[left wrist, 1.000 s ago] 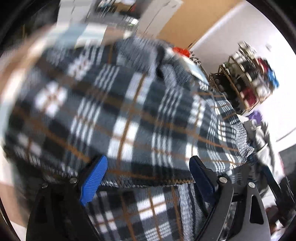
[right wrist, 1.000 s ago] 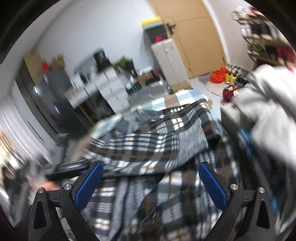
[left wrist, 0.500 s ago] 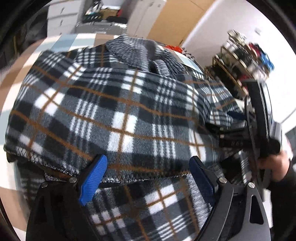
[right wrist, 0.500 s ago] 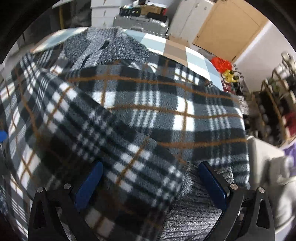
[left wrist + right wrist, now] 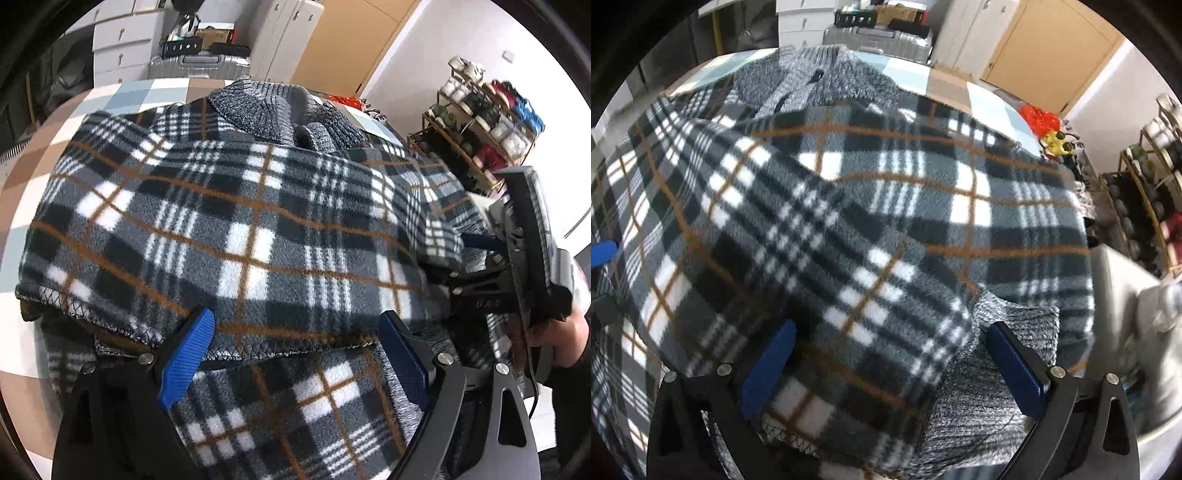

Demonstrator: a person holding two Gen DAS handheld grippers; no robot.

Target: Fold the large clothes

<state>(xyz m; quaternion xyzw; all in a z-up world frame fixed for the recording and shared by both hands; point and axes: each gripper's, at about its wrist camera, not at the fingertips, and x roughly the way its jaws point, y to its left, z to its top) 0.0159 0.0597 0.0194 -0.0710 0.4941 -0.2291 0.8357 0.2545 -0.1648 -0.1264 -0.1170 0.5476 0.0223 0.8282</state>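
A plaid fleece jacket [image 5: 236, 229] in grey, white and black with brown lines lies on the checked table [image 5: 122, 96], its grey knit collar [image 5: 266, 103] at the far side. My left gripper [image 5: 295, 350] hovers open over the stitched hem of a folded layer, which runs between the blue pads. My right gripper [image 5: 892, 369] is open too, low over a plaid sleeve [image 5: 820, 266] laid across the jacket [image 5: 960, 192], with the grey knit cuff [image 5: 1008, 321] by its right finger. In the left wrist view the right gripper [image 5: 480, 243] shows at the jacket's right edge, held by a hand [image 5: 554, 332].
A shoe rack [image 5: 487, 122] stands at the right wall. A silver suitcase [image 5: 199, 62], white drawers [image 5: 122, 40] and a wooden door [image 5: 1052, 48] are behind the table. A red bag [image 5: 1039, 116] lies on the floor. Pale clothing [image 5: 1145, 314] is heaped at my right.
My right gripper swung down from facing the room to low over the folded sleeve, and came into the left wrist view at the right. The left gripper rolled slightly in place.
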